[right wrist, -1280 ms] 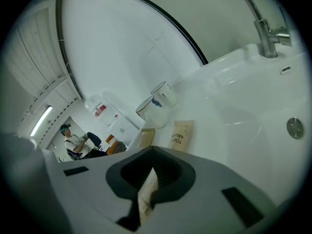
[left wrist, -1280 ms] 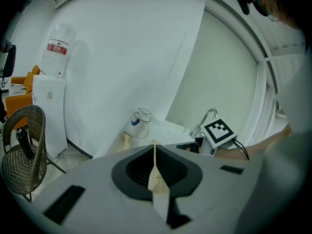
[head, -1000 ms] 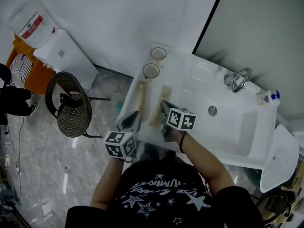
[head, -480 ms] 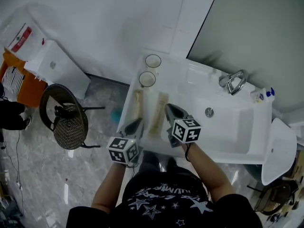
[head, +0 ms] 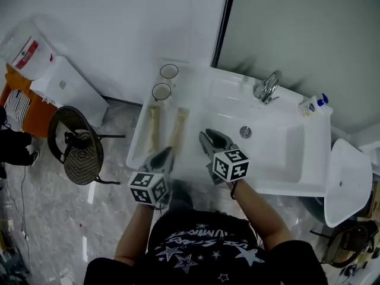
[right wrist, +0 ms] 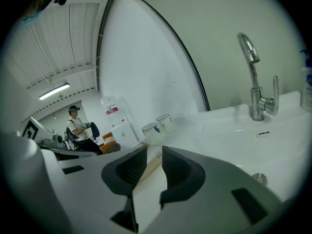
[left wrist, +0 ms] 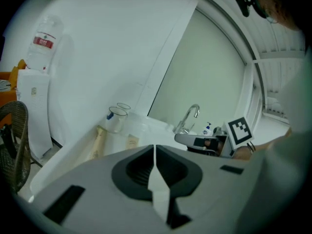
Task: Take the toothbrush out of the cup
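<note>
**Right gripper backs off the laid-down toothbrush**

Drawn back since a second ago, the right gripper (head: 209, 138) no longer sits at the near end of the right-hand beige stick-shaped toothbrush (head: 178, 129). It now hangs clear of it over the white ceramic washbasin (head: 279, 156). Its fingers have just been opening and stand spread, with nothing between them.

The left gripper (head: 164, 155) hovers at six o'clock of the toothbrushes, close to their near ends. Its fingers are pressed together on nothing.

The right-hand toothbrush lies flat on the counter, out of the cups, at eleven o'clock from the right gripper and apart from it. A left-hand beige toothbrush (head: 154, 127) of the same shape lies just beside it at nine o'clock, roughly parallel.

At twelve o'clock of the pair stand two cups. The near white round cup with a dark rim (head: 161, 91) is just past the left-hand toothbrush's far end, and the far white cup (head: 169, 71) is just behind that. A curved chrome tap (head: 268, 88) rises at one o'clock from the right gripper, across the basin bowl.
</note>
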